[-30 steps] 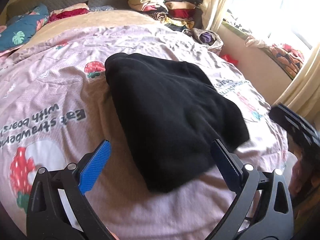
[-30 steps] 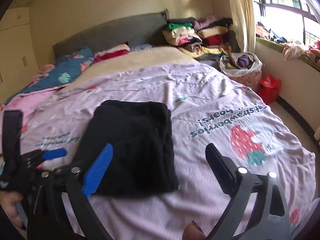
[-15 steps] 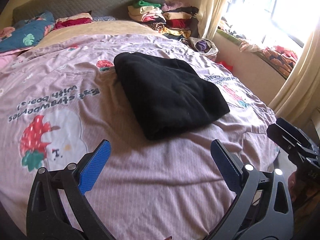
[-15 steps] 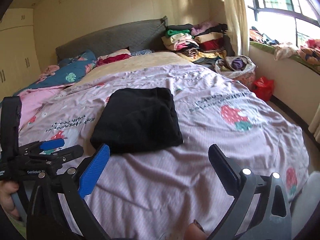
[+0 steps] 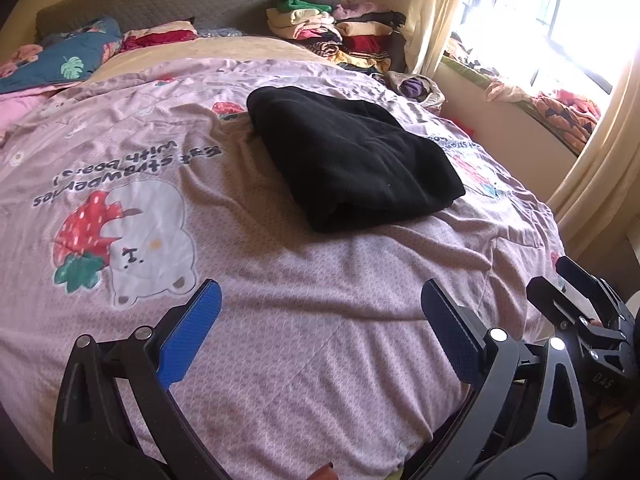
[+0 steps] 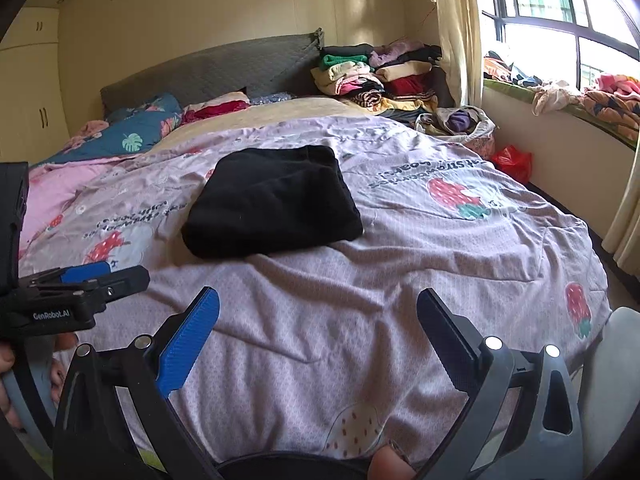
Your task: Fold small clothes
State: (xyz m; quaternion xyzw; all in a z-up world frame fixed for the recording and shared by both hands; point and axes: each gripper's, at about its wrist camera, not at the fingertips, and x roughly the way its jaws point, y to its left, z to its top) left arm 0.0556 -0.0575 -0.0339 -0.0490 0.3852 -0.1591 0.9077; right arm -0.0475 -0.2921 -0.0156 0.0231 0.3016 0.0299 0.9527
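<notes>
A folded black garment (image 5: 348, 156) lies on the pink strawberry-print bedspread (image 5: 280, 340), in the middle of the bed; it also shows in the right wrist view (image 6: 272, 202). My left gripper (image 5: 320, 304) is open and empty, low over the bed's near end, well short of the garment. My right gripper (image 6: 318, 308) is open and empty, also near the foot of the bed. Each gripper shows at the edge of the other's view: the right one (image 5: 580, 304) and the left one (image 6: 80, 284).
A pile of folded clothes (image 6: 376, 72) sits at the head of the bed by the curtain. A basket of laundry (image 6: 460, 122) and a red bag (image 6: 512, 160) are on the floor by the window wall. Pillows (image 6: 136, 136) lie at the headboard.
Both grippers have drawn back from the black garment toward the foot of the bed. The garment stays folded where it lay.
</notes>
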